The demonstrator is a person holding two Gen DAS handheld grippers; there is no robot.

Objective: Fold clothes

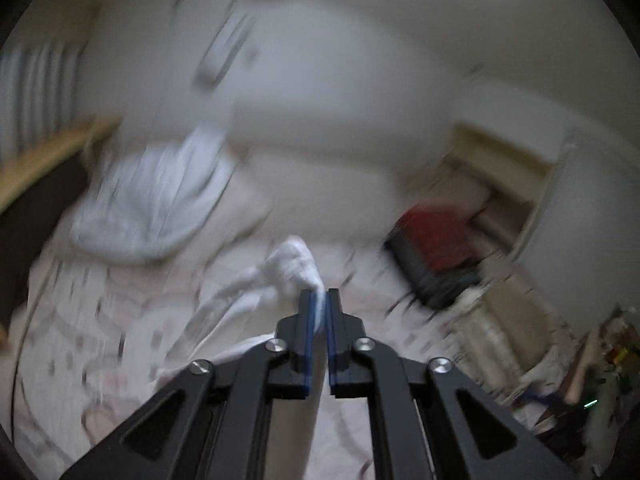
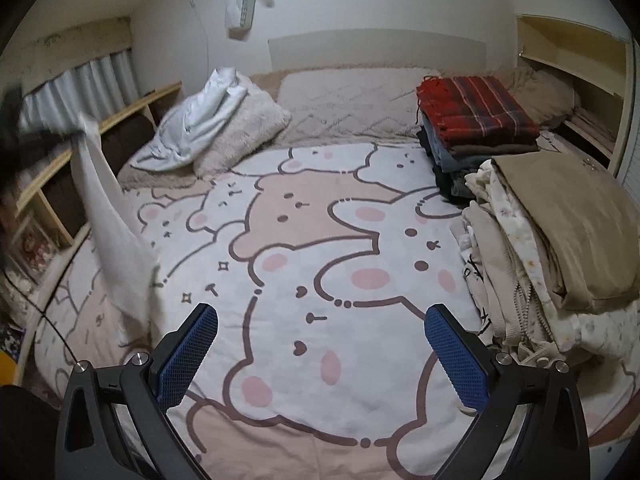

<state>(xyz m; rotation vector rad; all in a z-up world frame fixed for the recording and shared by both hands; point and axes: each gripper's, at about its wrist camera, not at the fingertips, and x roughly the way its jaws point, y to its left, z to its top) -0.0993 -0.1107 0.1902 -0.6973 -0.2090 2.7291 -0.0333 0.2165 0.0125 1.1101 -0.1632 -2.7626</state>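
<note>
My left gripper (image 1: 319, 295) is shut on a white garment (image 1: 280, 272), which bunches at its fingertips and trails down to the left; this view is motion-blurred. In the right wrist view the same white garment (image 2: 114, 236) hangs in the air at the left over the bed, held from its top by the blurred left gripper (image 2: 76, 130). My right gripper (image 2: 320, 322) is open and empty, low over the cartoon-bear blanket (image 2: 320, 232) on the bed.
A stack of folded clothes topped by a red plaid piece (image 2: 476, 116) sits at the far right. A pile of cream and tan clothes (image 2: 560, 248) lies at the right edge. A white crumpled cloth (image 2: 200, 124) and pillows (image 2: 248, 132) lie at the head. Wooden shelves (image 2: 60, 168) run along the left.
</note>
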